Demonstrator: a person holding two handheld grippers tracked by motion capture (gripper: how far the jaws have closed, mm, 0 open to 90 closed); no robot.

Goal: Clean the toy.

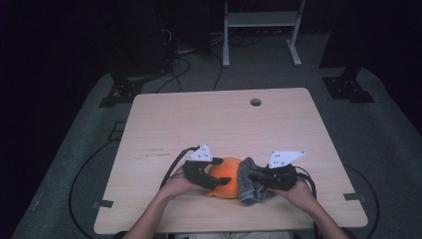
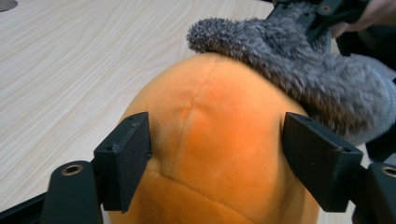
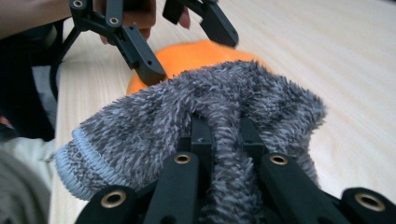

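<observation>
One orange plush toy [image 1: 226, 178], one grey fuzzy sock [image 1: 250, 181], one table [image 1: 224, 119]

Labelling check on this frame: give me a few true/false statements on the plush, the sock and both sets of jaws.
1. The right gripper has its jaws pinched on the grey fuzzy sock. True.
2. The left gripper jaws straddle the orange plush toy. True.
3. The sock lies apart from the plush. False: it drapes against the plush's side.
4. The plush sits at the table's far edge. False: it is near the person's edge.
5. The table has a round hole. True.
</observation>
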